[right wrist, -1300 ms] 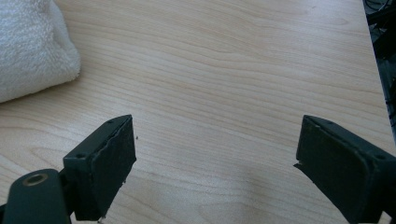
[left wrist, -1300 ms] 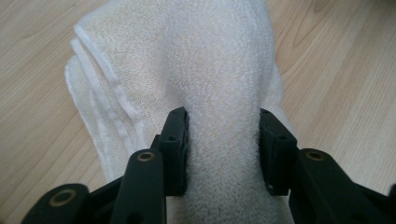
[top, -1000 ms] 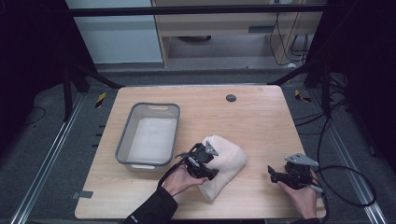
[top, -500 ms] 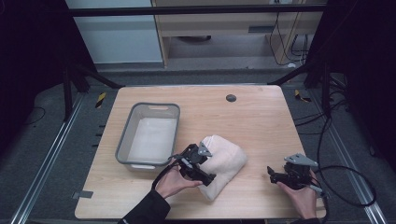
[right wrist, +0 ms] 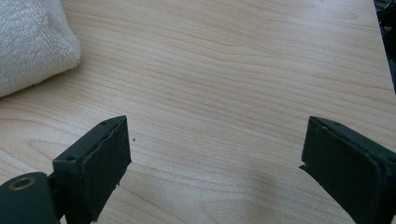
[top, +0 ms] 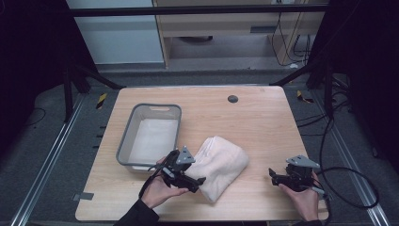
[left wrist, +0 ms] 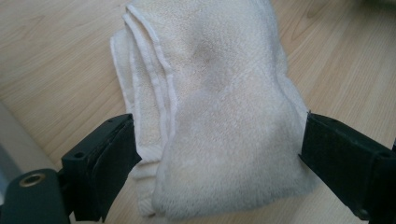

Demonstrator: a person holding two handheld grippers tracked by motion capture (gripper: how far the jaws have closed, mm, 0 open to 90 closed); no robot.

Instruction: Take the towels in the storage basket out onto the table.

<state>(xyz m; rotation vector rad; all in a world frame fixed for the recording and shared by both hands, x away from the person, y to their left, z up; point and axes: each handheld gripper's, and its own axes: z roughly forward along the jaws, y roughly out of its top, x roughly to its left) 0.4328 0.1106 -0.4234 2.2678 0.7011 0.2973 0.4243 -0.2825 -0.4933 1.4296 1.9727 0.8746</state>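
Straddling the folded towel [left wrist: 219,107] w/ jaws wide, the left gripper [top: 181,170] hasn't been closed yet. Towel's on the table beside the grey bin [top: 126,153], not yet lifted; right gripper [top: 282,176] is held open, idle nearby.

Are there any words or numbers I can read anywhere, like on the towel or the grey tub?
None: no readable text anywhere.
The towel is plain cream, with no tag showing.
The grey tub has no label or marks.
The wooden table has only a dark round hole.
The left gripper and right gripper are plain black, no brand visible.
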